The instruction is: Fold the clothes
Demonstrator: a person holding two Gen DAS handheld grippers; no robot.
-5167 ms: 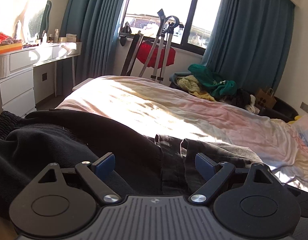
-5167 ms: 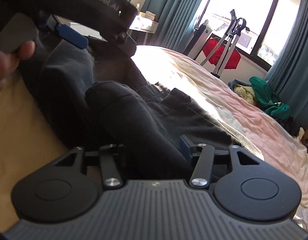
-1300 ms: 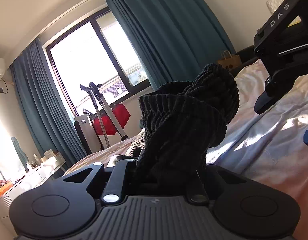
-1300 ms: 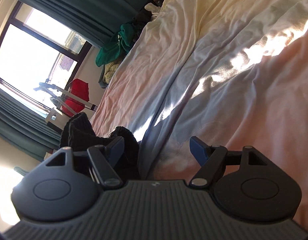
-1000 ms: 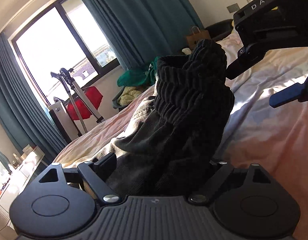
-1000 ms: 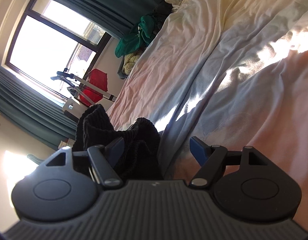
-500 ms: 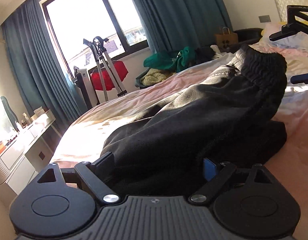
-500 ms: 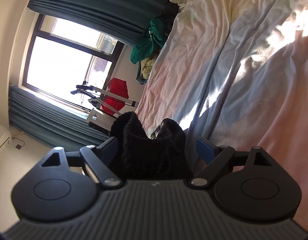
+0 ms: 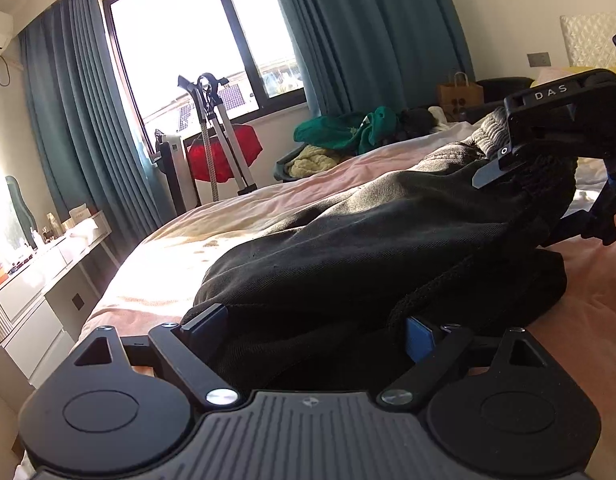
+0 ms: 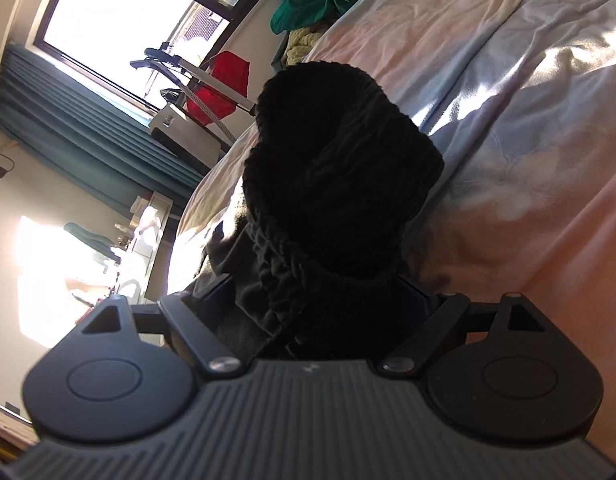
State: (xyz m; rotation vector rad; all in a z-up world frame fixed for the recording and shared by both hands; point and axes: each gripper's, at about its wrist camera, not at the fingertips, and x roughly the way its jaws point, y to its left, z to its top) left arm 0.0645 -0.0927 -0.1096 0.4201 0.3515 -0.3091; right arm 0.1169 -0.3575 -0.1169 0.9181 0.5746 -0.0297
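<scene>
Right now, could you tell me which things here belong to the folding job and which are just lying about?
Part of the job:
black trousers
bed
left gripper
right gripper

Lying about:
green clothes pile
paper bag
red cloth on stand
white dresser

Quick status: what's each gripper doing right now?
Left gripper: open wide, black garment lying between its fingers, not clamped.
Right gripper: open wide around the garment's ribbed end; a grip cannot be told.

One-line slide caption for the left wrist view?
Left hand-held gripper open around dark trousers on the bed.
</scene>
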